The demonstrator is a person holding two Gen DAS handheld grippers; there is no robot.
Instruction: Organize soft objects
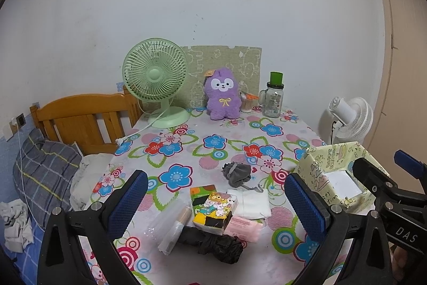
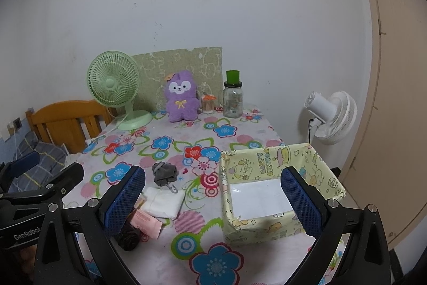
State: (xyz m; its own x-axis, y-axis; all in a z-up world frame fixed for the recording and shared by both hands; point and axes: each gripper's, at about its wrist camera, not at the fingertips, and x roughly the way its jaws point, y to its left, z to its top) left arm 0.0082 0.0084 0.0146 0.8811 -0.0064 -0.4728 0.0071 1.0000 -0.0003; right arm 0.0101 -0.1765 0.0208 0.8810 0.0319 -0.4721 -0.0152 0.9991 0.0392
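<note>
Near the front edge of the table, left of centre: a loose cluster of soft items. Cartoon-printed tissue pack lies on top, touching a pink packet and a folded white cloth; a crumpled black bag sits in front, a clear wrapped roll to the left. Grey drawstring pouch lies just behind the cluster, apart from it. Yellow cartoon-print box stands at the front right corner; white floor visible, contents not fully seen, possibly nothing. Back edge: purple plush, green fan, glass jar. Left gripper hovers over the cluster, fingers spread, holding nothing. Right gripper hovers at the box's left wall, fingers likewise spread and bare.
</note>
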